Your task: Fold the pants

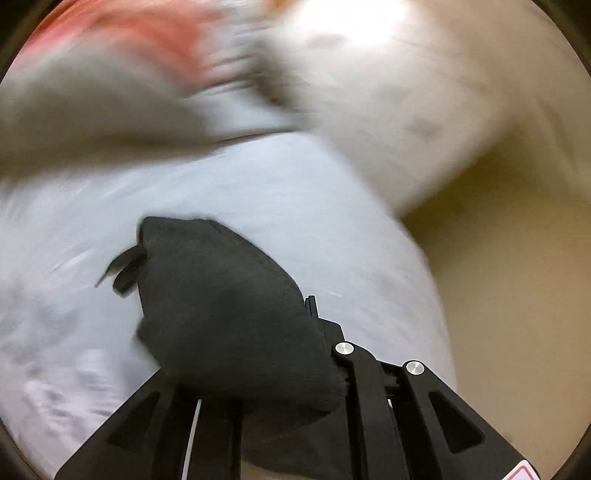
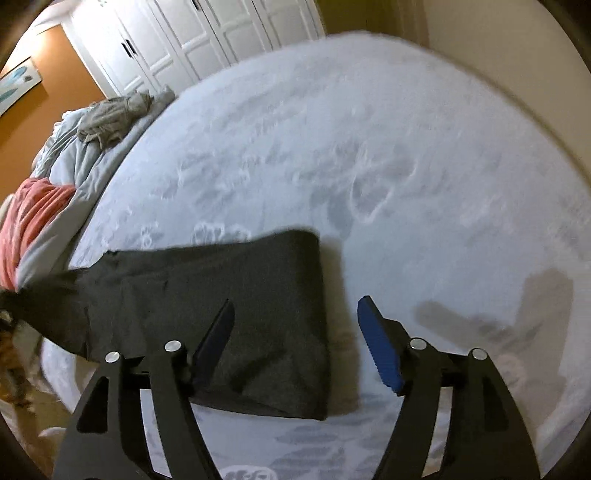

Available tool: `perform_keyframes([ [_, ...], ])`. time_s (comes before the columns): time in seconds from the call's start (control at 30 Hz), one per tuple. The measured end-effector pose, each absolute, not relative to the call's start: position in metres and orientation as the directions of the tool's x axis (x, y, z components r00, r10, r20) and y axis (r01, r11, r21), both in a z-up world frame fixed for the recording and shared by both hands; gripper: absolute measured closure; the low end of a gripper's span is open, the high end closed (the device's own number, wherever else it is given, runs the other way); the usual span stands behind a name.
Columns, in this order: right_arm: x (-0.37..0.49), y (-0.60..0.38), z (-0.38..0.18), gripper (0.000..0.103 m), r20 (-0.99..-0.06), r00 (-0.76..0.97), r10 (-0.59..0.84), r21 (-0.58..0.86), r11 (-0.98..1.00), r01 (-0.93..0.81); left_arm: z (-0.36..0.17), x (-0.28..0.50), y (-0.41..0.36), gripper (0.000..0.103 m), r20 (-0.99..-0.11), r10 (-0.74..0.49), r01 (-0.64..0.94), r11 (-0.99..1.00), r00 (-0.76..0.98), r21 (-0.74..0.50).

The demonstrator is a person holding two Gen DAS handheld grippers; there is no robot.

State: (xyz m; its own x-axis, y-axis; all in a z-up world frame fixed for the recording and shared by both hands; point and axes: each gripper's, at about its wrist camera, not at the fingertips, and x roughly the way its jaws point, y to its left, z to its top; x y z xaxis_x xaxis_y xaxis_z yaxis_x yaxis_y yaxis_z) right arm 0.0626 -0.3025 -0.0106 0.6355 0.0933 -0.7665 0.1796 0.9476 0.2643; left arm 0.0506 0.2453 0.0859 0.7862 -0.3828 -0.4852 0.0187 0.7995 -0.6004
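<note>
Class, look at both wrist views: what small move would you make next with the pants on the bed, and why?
Probably carry the end gripped by the left claw over toward the free end. The dark pants lie stretched on the bed, the left claw is shut on bunched fabric, and the right claw is open above them, holding nothing.

Place: a home bedroom
Bed: wide mattress (image 2: 369,147) under a pale patterned sheet
Bedding: rumpled duvet (image 2: 74,162), pink blanket (image 2: 33,218)
Storage: white panelled wardrobe doors (image 2: 192,33)
Wall: orange, with a framed picture (image 2: 16,81)
</note>
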Motion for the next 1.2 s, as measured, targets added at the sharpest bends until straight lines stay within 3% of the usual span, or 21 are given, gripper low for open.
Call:
perform_keyframes([
  [0.03,0.061,-0.303,-0.008,0.028,-0.76,0.645,0.082,0.251,0.952,0.175,0.099,0.039,0.204,0.087,-0.469,-0.443,0.136,0.821,0.764,-0.554],
  [0.1,0.059,-0.305,-0.007,0.027,-0.759,0.647,0.077,0.245,0.954,0.173,0.102,0.02,0.125,0.053,-0.49,-0.522,0.309,0.837,0.698,-0.451],
  [0.13,0.058,-0.306,-0.009,0.027,-0.763,0.641,0.079,0.247,0.953,0.176,0.097,0.015,0.103,0.029,-0.513,-0.519,0.332,0.847,0.683,-0.415],
  [0.17,0.057,-0.307,-0.011,0.027,-0.767,0.636,0.086,0.251,0.952,0.175,0.091,0.012,0.089,0.021,-0.538,-0.505,0.333,0.859,0.675,-0.389],
  [0.3,0.054,-0.306,-0.014,0.027,-0.762,0.633,0.137,0.286,0.948,0.138,0.079,0.016,0.083,0.021,-0.582,-0.494,0.316,0.867,0.646,-0.386],
  [0.53,0.069,-0.279,-0.029,0.027,-0.745,0.572,0.343,0.436,0.9,0.027,0.058,0.024,0.156,0.02,-0.59,-0.425,0.077,0.849,0.686,-0.523],
  [0.77,0.101,-0.239,-0.055,0.023,-0.755,0.505,0.418,0.493,0.87,0.017,0.046,0.028,0.178,0.02,-0.662,-0.27,0.0,0.926,0.699,-0.378],
  [0.8,0.105,-0.233,-0.063,0.027,-0.763,0.497,0.413,0.492,0.87,0.033,0.044,0.027,0.179,0.02,-0.672,-0.249,-0.005,0.936,0.698,-0.351],
  [0.83,0.108,-0.226,-0.065,0.04,-0.764,0.501,0.407,0.481,0.877,0.021,0.04,0.03,0.18,0.02,-0.682,-0.232,-0.005,0.945,0.693,-0.327],
  [0.87,0.11,-0.219,-0.064,0.072,-0.76,0.492,0.424,0.484,0.875,-0.008,0.038,0.03,0.181,0.02,-0.689,-0.224,-0.006,0.949,0.69,-0.315],
  [0.9,0.111,-0.213,-0.054,0.087,-0.767,0.5,0.401,0.455,0.89,-0.016,0.037,0.029,0.181,0.02,-0.695,-0.216,-0.008,0.953,0.685,-0.303],
  [1.0,0.098,-0.211,0.016,0.091,-0.653,0.594,0.47,0.491,0.86,-0.141,0.036,0.026,0.185,0.02,-0.696,-0.237,0.02,0.952,0.677,-0.305],
  [1.07,0.079,-0.213,0.056,0.09,-0.619,0.652,0.437,0.419,0.887,-0.197,0.035,0.025,0.184,0.02,-0.701,-0.266,0.039,0.946,0.661,-0.323],
  [1.13,0.071,-0.221,0.055,0.087,-0.672,0.656,0.343,0.315,0.934,-0.166,0.028,0.027,0.182,0.019,-0.723,-0.302,0.051,0.936,0.621,-0.347],
  [1.2,0.073,-0.241,0.011,0.078,-0.799,0.556,0.231,0.233,0.97,-0.068,0.019,0.029,0.178,0.019,-0.742,-0.311,0.039,0.932,0.594,-0.36],
])
